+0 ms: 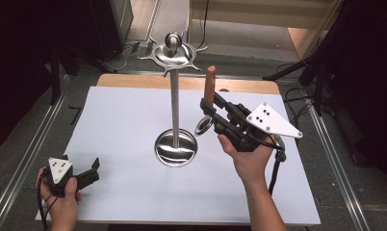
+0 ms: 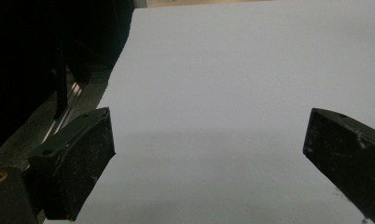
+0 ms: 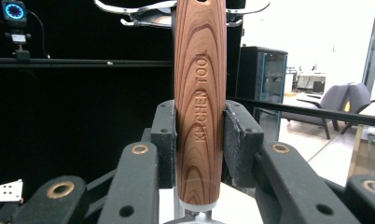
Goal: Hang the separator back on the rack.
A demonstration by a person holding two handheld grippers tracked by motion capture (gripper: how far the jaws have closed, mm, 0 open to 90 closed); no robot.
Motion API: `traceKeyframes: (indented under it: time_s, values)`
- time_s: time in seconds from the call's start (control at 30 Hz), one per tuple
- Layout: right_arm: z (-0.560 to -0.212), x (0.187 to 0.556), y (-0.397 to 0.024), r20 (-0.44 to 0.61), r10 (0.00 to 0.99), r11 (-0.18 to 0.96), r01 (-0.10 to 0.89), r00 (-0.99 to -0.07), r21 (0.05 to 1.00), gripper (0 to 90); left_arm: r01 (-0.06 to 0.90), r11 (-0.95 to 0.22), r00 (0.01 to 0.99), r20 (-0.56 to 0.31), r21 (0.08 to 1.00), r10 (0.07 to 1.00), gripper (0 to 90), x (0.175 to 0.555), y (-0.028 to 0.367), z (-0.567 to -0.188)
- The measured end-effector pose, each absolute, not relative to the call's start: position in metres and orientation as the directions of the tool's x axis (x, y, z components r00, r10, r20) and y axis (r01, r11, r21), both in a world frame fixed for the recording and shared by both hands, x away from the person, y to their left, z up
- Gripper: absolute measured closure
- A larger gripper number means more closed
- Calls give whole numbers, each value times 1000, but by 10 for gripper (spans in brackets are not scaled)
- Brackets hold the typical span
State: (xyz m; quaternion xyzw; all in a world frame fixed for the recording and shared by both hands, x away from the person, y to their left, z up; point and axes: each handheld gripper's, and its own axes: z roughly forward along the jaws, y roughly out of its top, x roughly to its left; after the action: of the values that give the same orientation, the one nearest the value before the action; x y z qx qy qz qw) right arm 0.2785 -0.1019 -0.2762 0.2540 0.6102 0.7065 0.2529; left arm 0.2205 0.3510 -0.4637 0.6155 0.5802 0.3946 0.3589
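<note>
Wood handle (image 3: 197, 100) stands upright between the right gripper (image 3: 199, 140) jaws, clamped on both sides, beside the steel stand (image 1: 175, 108). Its carved "KITCHEN TOOL" lettering reads in the right gripper view; the high view shows the shiny spoon bowl (image 1: 202, 126) below. Left gripper (image 2: 209, 158) jaws gape empty over the white counter (image 1: 129, 183).

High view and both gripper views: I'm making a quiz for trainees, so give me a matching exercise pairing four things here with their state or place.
Things:
1. left hand-held gripper
2. right hand-held gripper
3. wooden-handled kitchen tool
4. steel utensil stand

States:
A. held upright between black jaws
B. jaws apart, nothing between them, over the white sheet
C. stands mid-table, hooks at its top bare
D. shut on a wooden handle

Pairs: 1-B, 2-D, 3-A, 4-C
</note>
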Motion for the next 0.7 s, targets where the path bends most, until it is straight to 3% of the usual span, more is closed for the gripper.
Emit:
traceKeyframes:
  time_s: [0.7]
  values:
    - [-274,284,-89,47,645,-124,-44,-763,991,693,428,-66,7,69,901,998,37,220,351,-464]
